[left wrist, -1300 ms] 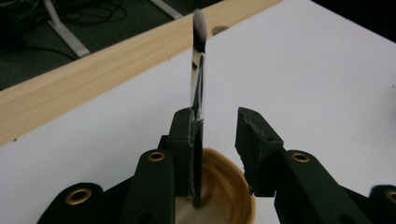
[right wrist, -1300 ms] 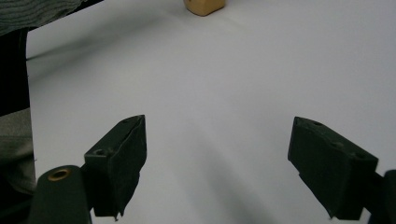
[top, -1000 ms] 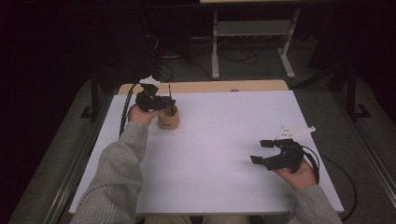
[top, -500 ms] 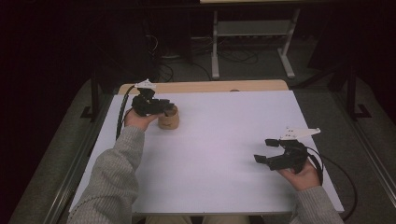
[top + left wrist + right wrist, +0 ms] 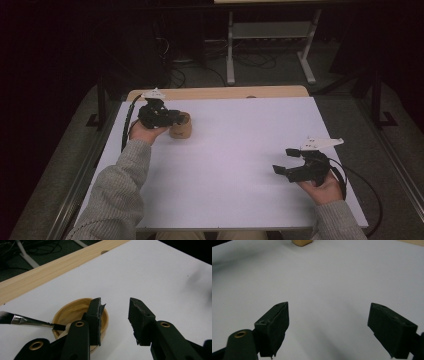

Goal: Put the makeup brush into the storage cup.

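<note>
We are working at the cup (image 5: pixel 180 126), a small tan round cup standing near the far left of the white table (image 5: pixel 235 165), just in front of the bare wooden strip (image 5: pixel 220 93) along the far edge. Our left gripper (image 5: pixel 176 118) is hovering right at the cup with its jaws parted and nothing between them; in the left gripper view (image 5: pixel 115 315) one jaw is lying over the rim while the other is hanging out over bare table. A brush (image 5: pixel 30 321) is leaning in the cup, its metal ferrule and dark tip pointing into the bowl.

Judging from this, we are lining up a grasp. To do it well, we are wanting the jaws to straddle one wall of the cup, or the brush handle, squarely before closing, and to keep the brush from being knocked out as we come in.

Our right gripper (image 5: pixel 287 161) is resting wide open and empty over the near right of the table, well apart from the cup.

The cup is looking smooth and matte, perhaps wood or plastic, with a thick rounded rim. The table cover is flat and plain; the jaw pads are black, blocky and a little scuffed.
</note>
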`<state>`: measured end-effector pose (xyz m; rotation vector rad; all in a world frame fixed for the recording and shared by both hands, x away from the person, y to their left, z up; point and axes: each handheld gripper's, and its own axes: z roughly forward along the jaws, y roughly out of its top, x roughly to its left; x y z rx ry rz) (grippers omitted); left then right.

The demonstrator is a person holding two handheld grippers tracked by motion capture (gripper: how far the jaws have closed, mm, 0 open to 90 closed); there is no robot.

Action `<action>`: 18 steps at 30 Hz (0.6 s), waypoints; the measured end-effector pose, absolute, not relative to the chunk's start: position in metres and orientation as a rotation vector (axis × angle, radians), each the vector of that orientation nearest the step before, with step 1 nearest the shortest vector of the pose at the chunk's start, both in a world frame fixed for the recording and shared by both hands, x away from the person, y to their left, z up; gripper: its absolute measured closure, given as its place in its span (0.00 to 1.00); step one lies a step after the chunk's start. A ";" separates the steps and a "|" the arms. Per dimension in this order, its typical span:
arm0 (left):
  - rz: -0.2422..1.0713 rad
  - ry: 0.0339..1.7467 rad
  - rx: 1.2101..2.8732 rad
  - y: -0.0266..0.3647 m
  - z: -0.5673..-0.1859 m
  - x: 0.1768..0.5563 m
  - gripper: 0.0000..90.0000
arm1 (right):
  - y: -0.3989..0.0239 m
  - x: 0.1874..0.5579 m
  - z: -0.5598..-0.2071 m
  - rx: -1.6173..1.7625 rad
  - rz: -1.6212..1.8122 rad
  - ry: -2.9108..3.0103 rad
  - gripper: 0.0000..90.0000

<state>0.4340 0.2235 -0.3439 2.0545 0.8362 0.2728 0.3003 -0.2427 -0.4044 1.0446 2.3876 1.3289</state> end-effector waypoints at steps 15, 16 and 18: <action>0.251 0.793 2.047 0.221 -0.340 0.418 0.63 | -0.246 0.301 -0.404 1.056 1.316 2.362 0.18; 0.248 0.785 2.055 0.221 -0.340 0.417 0.62 | -0.245 0.301 -0.404 1.054 1.314 2.361 0.18; 0.252 0.774 2.057 0.220 -0.340 0.413 0.61 | -0.246 0.301 -0.403 1.053 1.305 2.358 0.18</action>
